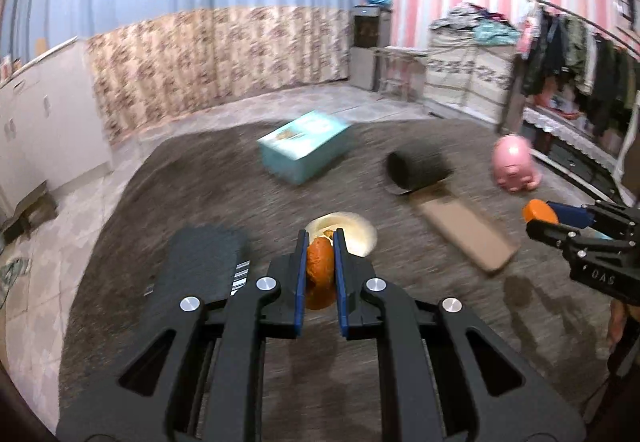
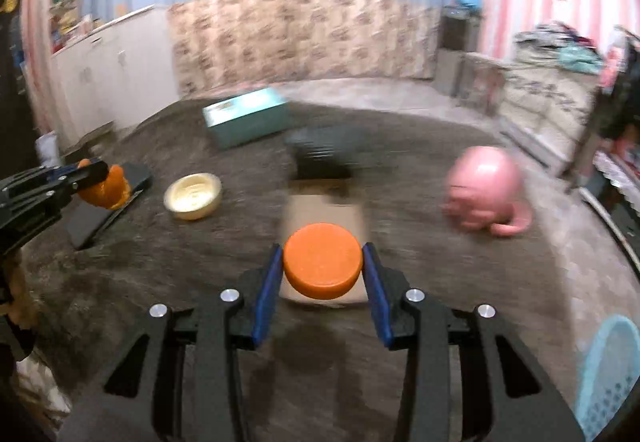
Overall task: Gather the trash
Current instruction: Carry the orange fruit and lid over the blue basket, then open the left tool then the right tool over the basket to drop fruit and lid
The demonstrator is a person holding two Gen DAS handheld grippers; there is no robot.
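Note:
My left gripper [image 1: 320,238] is shut on a rough orange peel [image 1: 320,274], held a little above the grey carpet [image 1: 200,182]. It also shows at the left edge of the right wrist view as the left gripper [image 2: 96,172] with the peel [image 2: 108,190] in it. My right gripper [image 2: 322,254] is shut on a flat round orange disc [image 2: 322,262], its blue pads touching both sides. In the left wrist view the right gripper [image 1: 536,220] carries the disc [image 1: 540,211] at the right edge.
On the carpet lie a cream bowl [image 1: 356,232], a teal box [image 1: 302,146], a black cylinder [image 1: 416,166], a flat cardboard piece [image 1: 466,234], a pink piggy bank [image 1: 514,164] and a black flat slab [image 1: 204,262]. A light blue basket [image 2: 608,374] stands at the lower right.

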